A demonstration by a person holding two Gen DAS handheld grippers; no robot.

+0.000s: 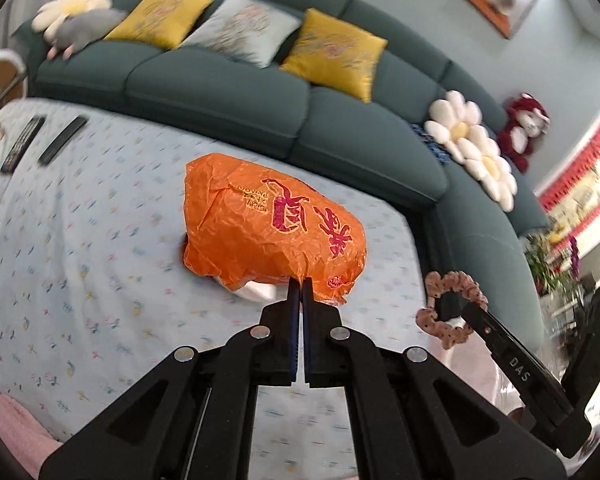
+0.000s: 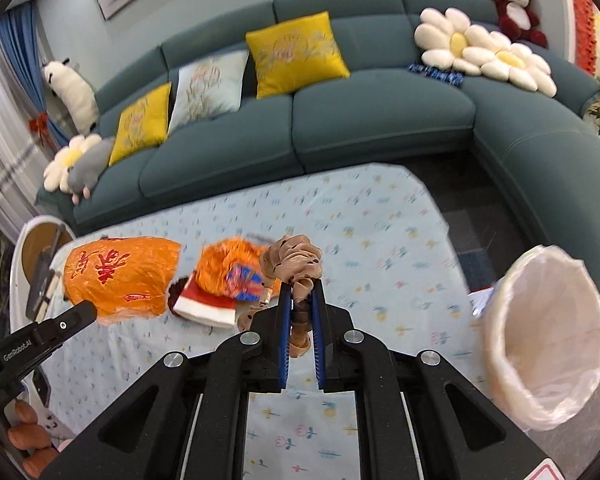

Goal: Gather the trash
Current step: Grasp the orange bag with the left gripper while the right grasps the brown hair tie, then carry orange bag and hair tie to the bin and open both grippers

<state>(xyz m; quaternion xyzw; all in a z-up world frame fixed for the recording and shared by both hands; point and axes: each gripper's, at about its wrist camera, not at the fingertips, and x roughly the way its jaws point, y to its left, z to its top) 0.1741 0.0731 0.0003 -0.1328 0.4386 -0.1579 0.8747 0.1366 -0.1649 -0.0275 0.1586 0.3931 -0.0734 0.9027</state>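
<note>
My left gripper [image 1: 301, 280] is shut on the edge of an orange plastic bag [image 1: 268, 228] with red characters and holds it above the table; the bag also shows in the right wrist view [image 2: 120, 276]. My right gripper [image 2: 301, 284] is shut on a brown spotted scrunchie [image 2: 294, 264], also lifted, which shows in the left wrist view [image 1: 448, 312] too. A crumpled orange snack packet [image 2: 228, 268] and a red-and-white wrapper [image 2: 204, 304] lie on the table. A bin lined with a white bag [image 2: 548, 356] stands to the right of the table.
The table has a light blue flowered cloth [image 2: 360, 224]. Two remote controls [image 1: 40, 144] lie at its far left. A teal corner sofa [image 2: 380, 120] with cushions and plush toys runs behind and to the right. A white stool [image 2: 36, 248] stands at the left.
</note>
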